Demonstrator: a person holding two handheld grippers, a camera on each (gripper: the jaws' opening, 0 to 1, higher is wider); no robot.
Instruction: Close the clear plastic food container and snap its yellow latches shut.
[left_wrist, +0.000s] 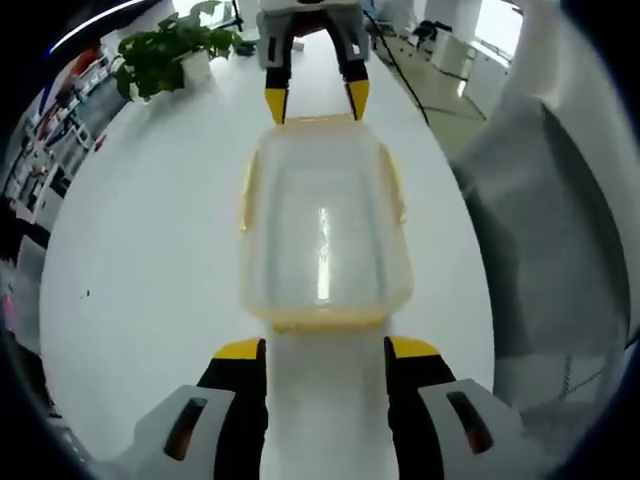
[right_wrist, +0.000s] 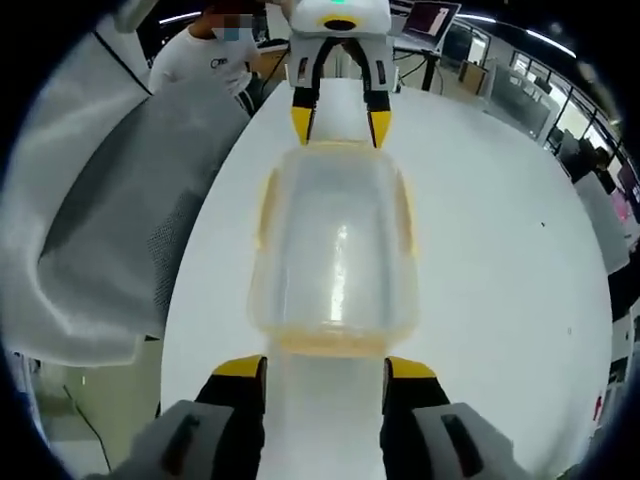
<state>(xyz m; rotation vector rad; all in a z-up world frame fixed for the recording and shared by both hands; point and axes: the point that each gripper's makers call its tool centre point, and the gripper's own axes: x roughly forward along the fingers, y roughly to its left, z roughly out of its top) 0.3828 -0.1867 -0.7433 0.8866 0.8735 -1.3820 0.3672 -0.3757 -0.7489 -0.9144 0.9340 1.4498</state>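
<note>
Two hand-held grippers face each other across the container. Left hand-held gripper (left_wrist: 326, 352) has jaws spread, yellow tips just short of the container's near end, not touching as far as I can tell. Right hand-held gripper (right_wrist: 325, 372) is the same: jaws spread, tips just beside the opposite end. Clear plastic food container (left_wrist: 325, 235) sits between them on the white tabletop (left_wrist: 150, 230), lid on. Yellow latches (left_wrist: 327, 321) run along its ends and long sides; whether they are snapped, cannot tell. Grey mesh chair (right_wrist: 130, 220) stands beside the tabletop. Potted plant (left_wrist: 170, 50) sits at the far edge. Person in white shirt (right_wrist: 205, 55) sits beyond.
</note>
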